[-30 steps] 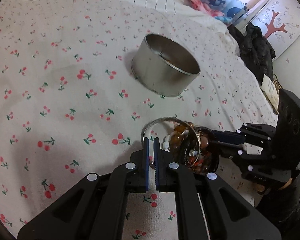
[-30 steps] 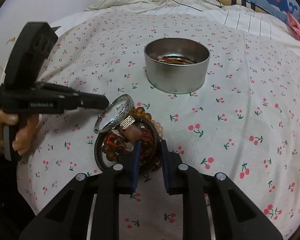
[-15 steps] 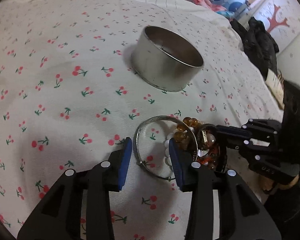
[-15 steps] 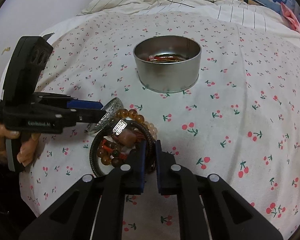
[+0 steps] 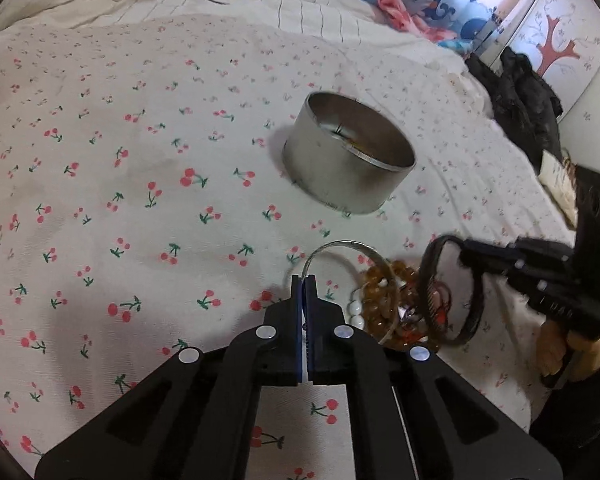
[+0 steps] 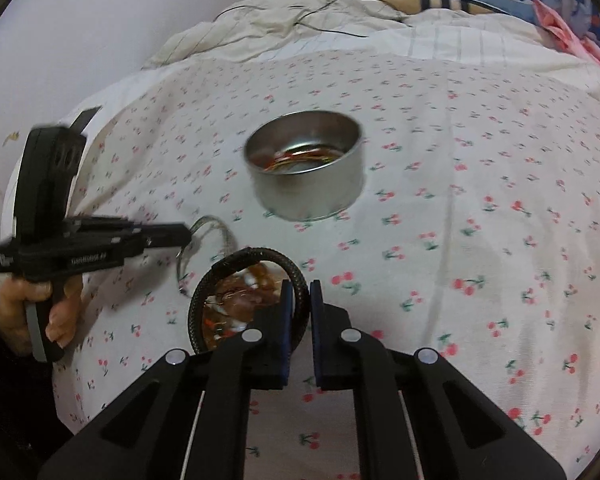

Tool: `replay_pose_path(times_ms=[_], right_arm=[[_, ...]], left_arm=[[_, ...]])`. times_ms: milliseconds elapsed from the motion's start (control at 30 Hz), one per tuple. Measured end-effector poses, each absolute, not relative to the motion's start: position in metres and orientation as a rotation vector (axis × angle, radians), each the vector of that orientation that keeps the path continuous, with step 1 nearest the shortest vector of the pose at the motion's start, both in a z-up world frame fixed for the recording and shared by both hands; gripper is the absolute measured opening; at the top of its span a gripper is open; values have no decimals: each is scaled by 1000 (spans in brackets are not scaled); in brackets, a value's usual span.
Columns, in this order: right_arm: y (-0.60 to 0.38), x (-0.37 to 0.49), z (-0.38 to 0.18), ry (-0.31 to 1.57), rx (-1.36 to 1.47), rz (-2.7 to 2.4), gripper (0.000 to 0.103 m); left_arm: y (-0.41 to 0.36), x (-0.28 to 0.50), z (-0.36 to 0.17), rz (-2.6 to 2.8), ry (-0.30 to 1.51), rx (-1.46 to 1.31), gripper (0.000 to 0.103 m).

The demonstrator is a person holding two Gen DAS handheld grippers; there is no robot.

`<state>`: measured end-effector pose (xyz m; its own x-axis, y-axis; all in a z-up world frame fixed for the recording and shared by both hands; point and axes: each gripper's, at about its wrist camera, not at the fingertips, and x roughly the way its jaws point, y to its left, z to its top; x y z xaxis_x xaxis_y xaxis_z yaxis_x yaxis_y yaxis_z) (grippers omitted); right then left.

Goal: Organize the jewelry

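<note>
Left claw (image 5: 304, 280) pinched shut on silver bangle (image 5: 342, 246), ring tilted up off cherry-print bedspread (image 5: 140, 208). Beside it lay pile of amber and white bead bracelets (image 5: 380, 300). Right claw (image 6: 299, 292) gripped black braided bracelet (image 6: 244, 260), lifted above pile. Metal tin (image 6: 306, 170) stood beyond on bed, coloured bangles inside.

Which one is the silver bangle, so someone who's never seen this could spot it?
Start at the round metal tin on the cherry-print bedspread. Just in front lies a jewelry pile; the silver bangle is the thin shiny hoop pinched by the left gripper, unlike the black braided bracelet.
</note>
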<state>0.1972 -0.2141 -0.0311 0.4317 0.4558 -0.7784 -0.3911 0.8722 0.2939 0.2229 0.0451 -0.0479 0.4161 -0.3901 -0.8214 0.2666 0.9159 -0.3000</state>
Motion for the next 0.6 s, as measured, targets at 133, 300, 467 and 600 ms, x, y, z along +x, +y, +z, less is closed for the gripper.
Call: replay_pose_path(times_ms=[133, 300, 467, 600], right_arm=[[-221, 206, -41, 1038, 66, 476, 9], [-221, 215, -58, 1109, 73, 446, 13], [-214, 213, -59, 1104, 15, 440, 13], [-218, 211, -53, 1075, 58, 439, 8]], left_arm=[[37, 225, -60, -385, 1116, -84, 3], [36, 226, -65, -389, 1136, -74, 6], [25, 226, -67, -404, 1131, -37, 15], [21, 222, -62, -422, 1108, -29, 2]])
